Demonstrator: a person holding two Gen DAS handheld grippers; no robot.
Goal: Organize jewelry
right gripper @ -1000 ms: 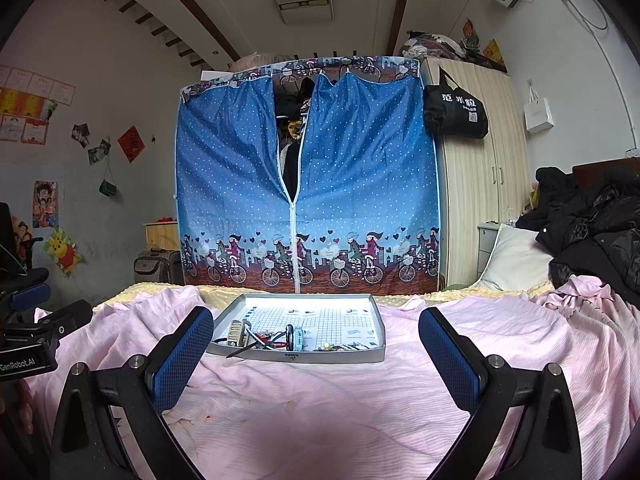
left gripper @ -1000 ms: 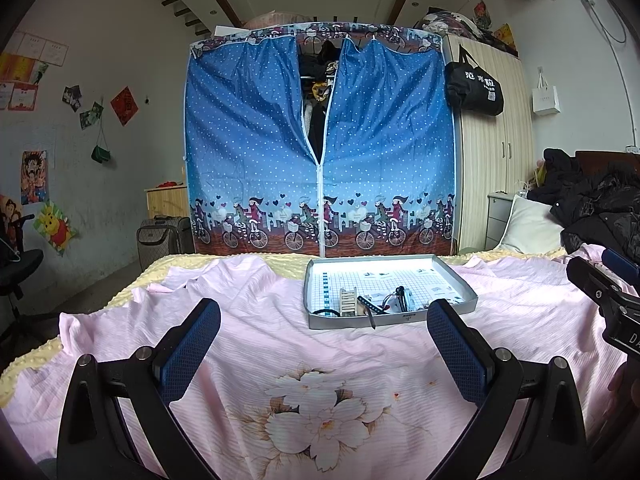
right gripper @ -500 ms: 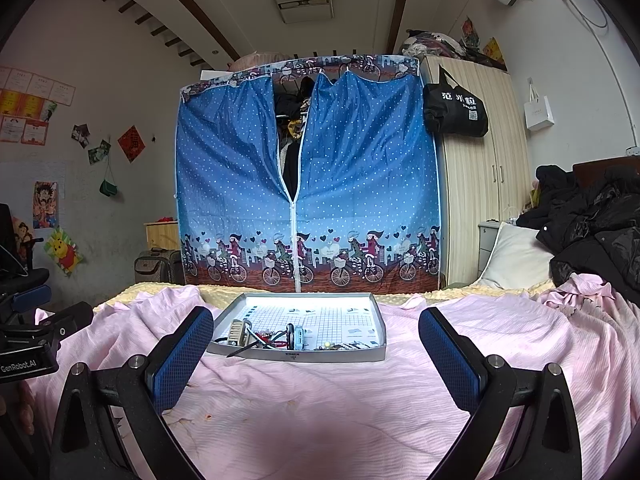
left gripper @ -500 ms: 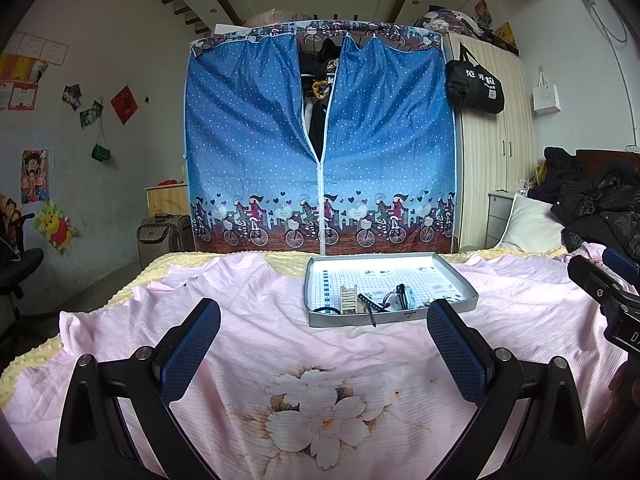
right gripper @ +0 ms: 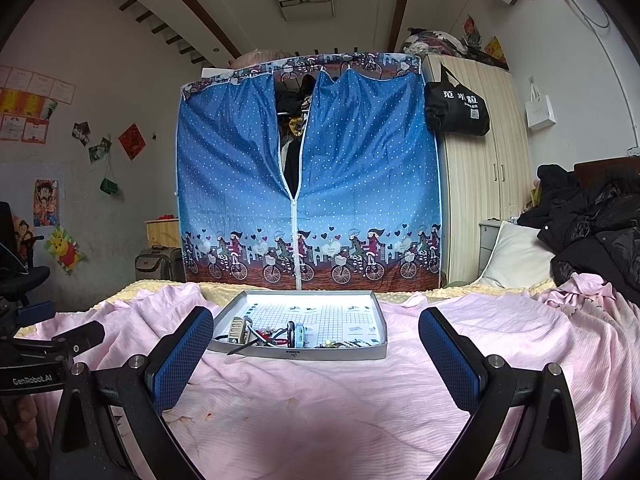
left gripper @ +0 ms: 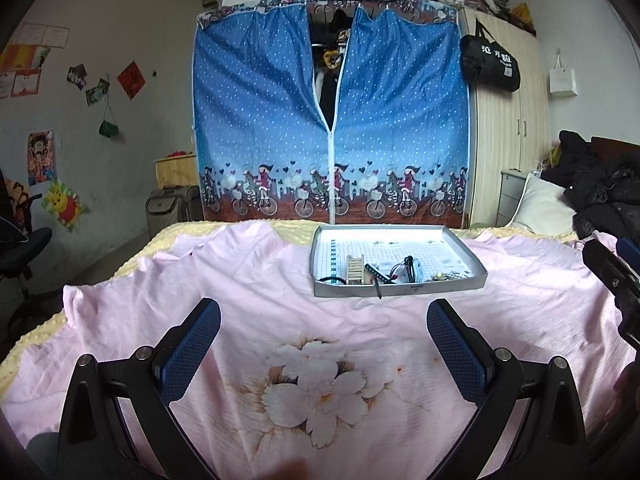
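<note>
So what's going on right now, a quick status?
Left gripper open, empty. Right gripper open, empty. Jewelry tray on the pink bedspread ahead, untouched; small items heaped at its near edge. Nothing in the way.

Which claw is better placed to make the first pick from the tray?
Probably right: the tray sits centred ahead of the open right claw; for the open left claw it lies off to the right.

A tray [left gripper: 398,289] is lying on a bedspread [left gripper: 280,320] covering a bed, toward its far edge. Small jewelry items [left gripper: 396,272] are sitting in the tray's near part. Behind the bed, a fabric wardrobe [left gripper: 328,120] is standing; a wooden cabinet [left gripper: 504,140] is standing to its right. A pillow [left gripper: 540,208] and piled clothing [left gripper: 600,184] are lying to the right of the tray.
</note>
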